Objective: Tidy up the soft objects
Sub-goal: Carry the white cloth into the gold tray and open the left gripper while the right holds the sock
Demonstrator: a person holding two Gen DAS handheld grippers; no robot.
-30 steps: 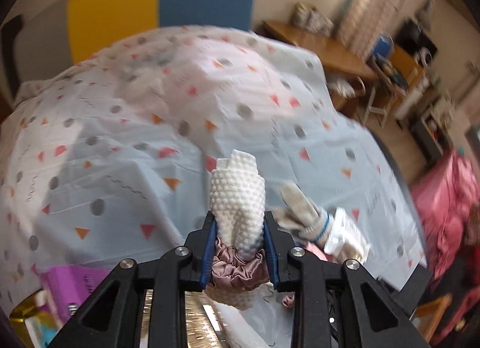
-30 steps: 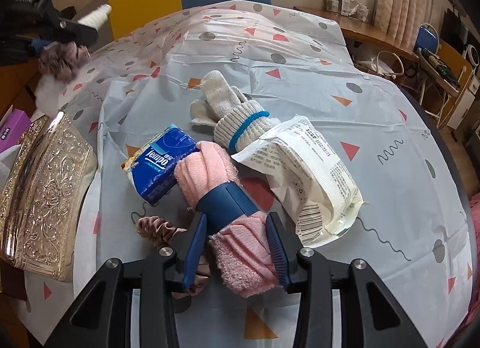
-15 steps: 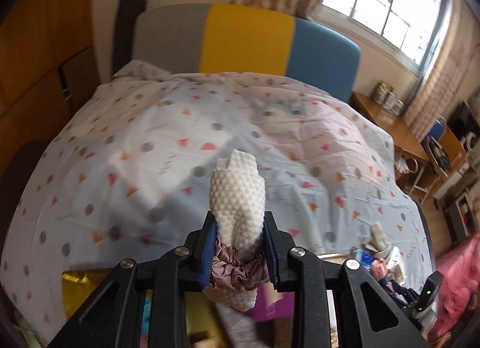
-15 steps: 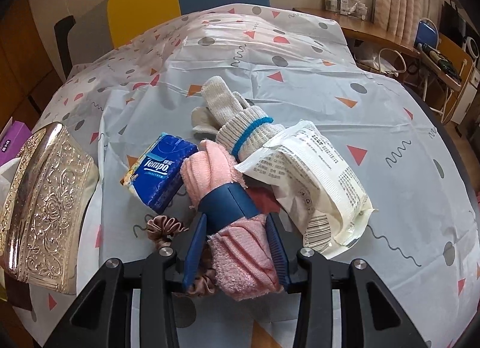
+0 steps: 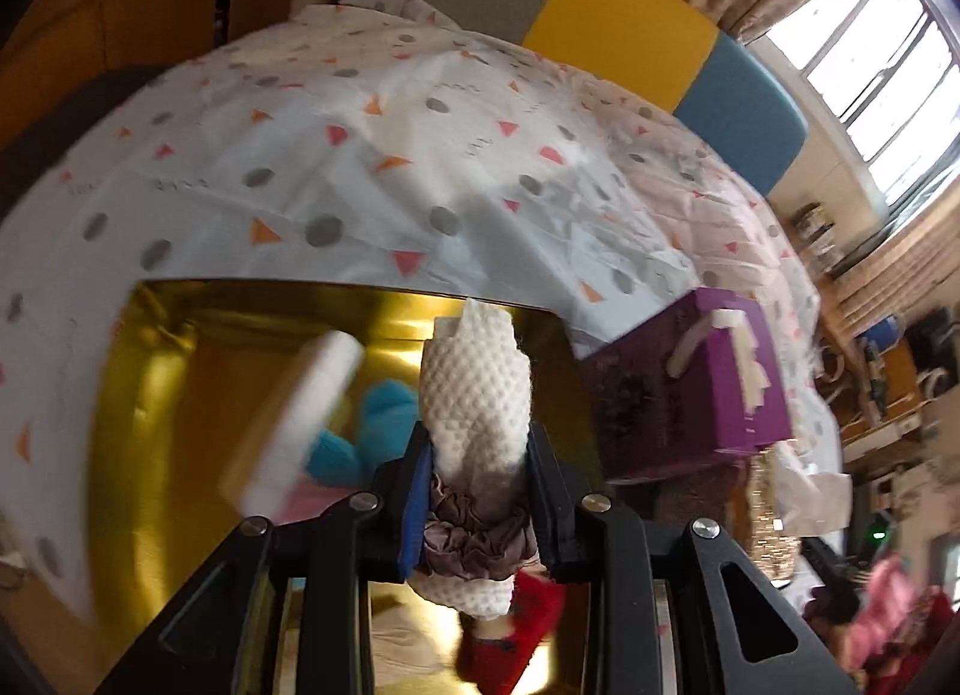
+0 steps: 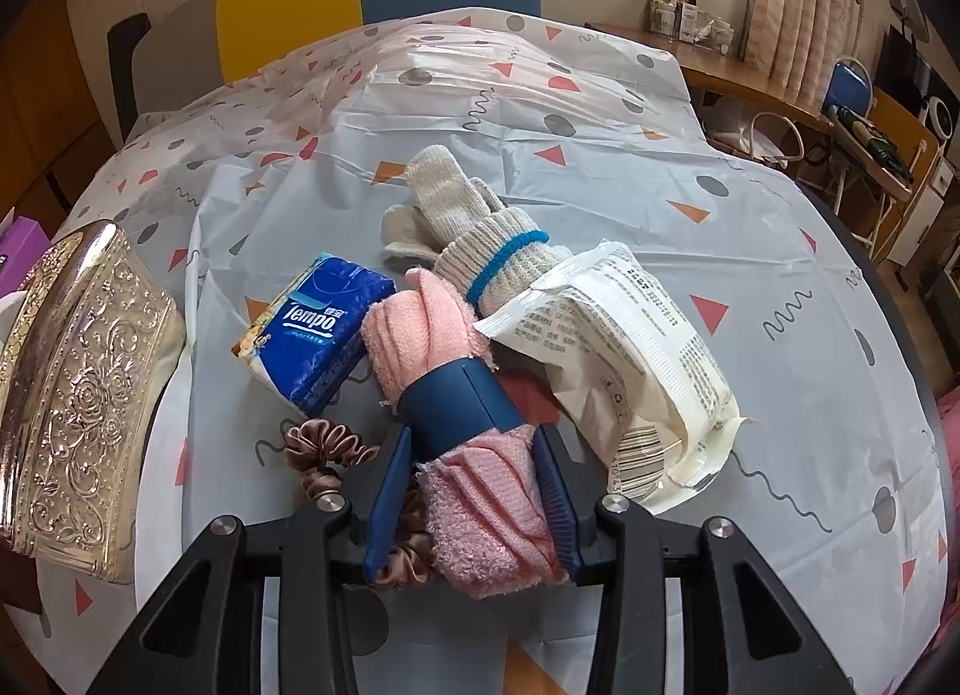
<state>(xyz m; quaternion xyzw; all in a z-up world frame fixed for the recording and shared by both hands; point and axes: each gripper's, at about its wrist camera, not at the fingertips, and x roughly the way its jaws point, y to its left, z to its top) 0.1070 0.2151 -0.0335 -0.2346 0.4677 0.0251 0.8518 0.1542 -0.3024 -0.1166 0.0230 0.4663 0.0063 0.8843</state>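
Observation:
My left gripper (image 5: 477, 485) is shut on a white dotted cloth (image 5: 477, 389) with a mauve scrunchie (image 5: 477, 533) wound round it. It hangs over an open gold box (image 5: 180, 371) that holds a blue plush item (image 5: 366, 431), a red item (image 5: 516, 629) and a white-and-pink pack (image 5: 294, 419). My right gripper (image 6: 474, 485) is shut on a rolled pink towel (image 6: 480, 491) with a dark blue band, resting on the patterned tablecloth (image 6: 540, 113). Another pink scrunchie (image 6: 324, 449) lies just left of that towel.
A blue Tempo tissue pack (image 6: 312, 329), a knit glove with a blue stripe (image 6: 474, 233) and a cream packet (image 6: 630, 359) lie beyond the towel. An embossed gold lid (image 6: 78, 371) stands at the left. A purple tissue box (image 5: 690, 383) sits right of the gold box.
My left gripper has swung left and rolled, carrying the cloth and scrunchie from over the tablecloth to above the gold box. The right gripper and towel have stayed put.

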